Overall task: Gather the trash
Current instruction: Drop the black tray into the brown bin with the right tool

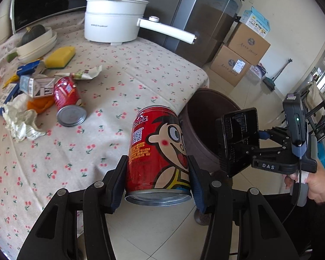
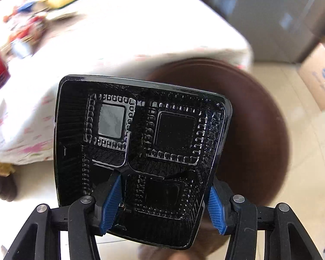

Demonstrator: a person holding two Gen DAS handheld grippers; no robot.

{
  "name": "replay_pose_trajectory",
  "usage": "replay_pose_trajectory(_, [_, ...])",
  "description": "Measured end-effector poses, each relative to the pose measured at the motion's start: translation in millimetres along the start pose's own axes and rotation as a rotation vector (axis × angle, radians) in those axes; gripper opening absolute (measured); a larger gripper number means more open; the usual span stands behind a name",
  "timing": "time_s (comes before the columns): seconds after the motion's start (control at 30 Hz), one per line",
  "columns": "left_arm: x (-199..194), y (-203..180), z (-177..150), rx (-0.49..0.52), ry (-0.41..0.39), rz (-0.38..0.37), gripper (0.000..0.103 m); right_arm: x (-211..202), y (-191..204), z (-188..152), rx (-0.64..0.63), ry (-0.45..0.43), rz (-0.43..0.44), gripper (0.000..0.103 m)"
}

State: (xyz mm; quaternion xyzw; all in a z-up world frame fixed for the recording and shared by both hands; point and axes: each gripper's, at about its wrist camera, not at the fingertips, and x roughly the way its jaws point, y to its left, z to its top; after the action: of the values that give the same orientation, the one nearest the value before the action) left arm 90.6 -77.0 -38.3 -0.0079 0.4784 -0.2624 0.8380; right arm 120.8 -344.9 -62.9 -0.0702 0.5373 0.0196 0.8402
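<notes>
At the far left of the left wrist view, the litter not yet collected lies bunched on the cherry-print tablecloth (image 1: pixel 123 69): a crumpled paper wad (image 1: pixel 21 119), flattened cartons (image 1: pixel 35 84) and a second red can (image 1: pixel 68 99) tipped on its side with its silver end facing out, all well apart from the table's near edge, which suggests they wait their turn. Behind them a yellow sponge (image 1: pixel 59 57) and a white electric pot (image 1: pixel 112 19) sit further back on the cloth, apparently kitchen things rather than rubbish. Moving right, the left gripper (image 1: pixel 157 184) has its two pads clamped on the lower sides of a red drink can (image 1: pixel 157 151), carried clear of the cloth and tilted toward the table's edge, probably to bring it over the bin. Just beyond the can and beside the table's corner stands the brown round bin (image 1: pixel 197 130) on the floor, its mouth open upward, sensibly placed where things can be dropped straight off the table. Further right, the right gripper (image 2: pixel 162 205) pinches one section of a black compartmented plastic tray (image 2: pixel 140 140) between its blue pads, one pad inside a divider and one on the outer wall; the tray hangs directly above the bin's opening, seemingly poised for release. A hand (image 1: pixel 314 186) grips that tool's handle at the far right.
</notes>
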Motion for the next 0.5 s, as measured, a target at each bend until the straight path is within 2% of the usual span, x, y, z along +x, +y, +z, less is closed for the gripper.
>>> replay_pose_trajectory(0.17, [35,-40,14,0.064,0.018,-0.031,0.055,33,-49,5,0.097,0.046,-0.026,0.061])
replay_pose_trajectory(0.27, [57,-55,20,0.072,0.039,-0.048,0.055,50,-62,6,0.149,0.067,0.031,0.063])
replay_pose_trajectory(0.3, [64,-58,22,0.073,0.045,-0.052,0.055,54,-66,8,0.162,0.078,0.05,0.065])
replay_pose_trajectory(0.4, [82,-68,28,0.074,0.06,-0.057,0.055,61,-80,-2,0.185,0.138,0.071,0.082])
replay_pose_trajectory(0.5, [97,-78,31,0.081,0.075,-0.066,0.055,64,-95,-1,0.214,0.148,0.084,0.082])
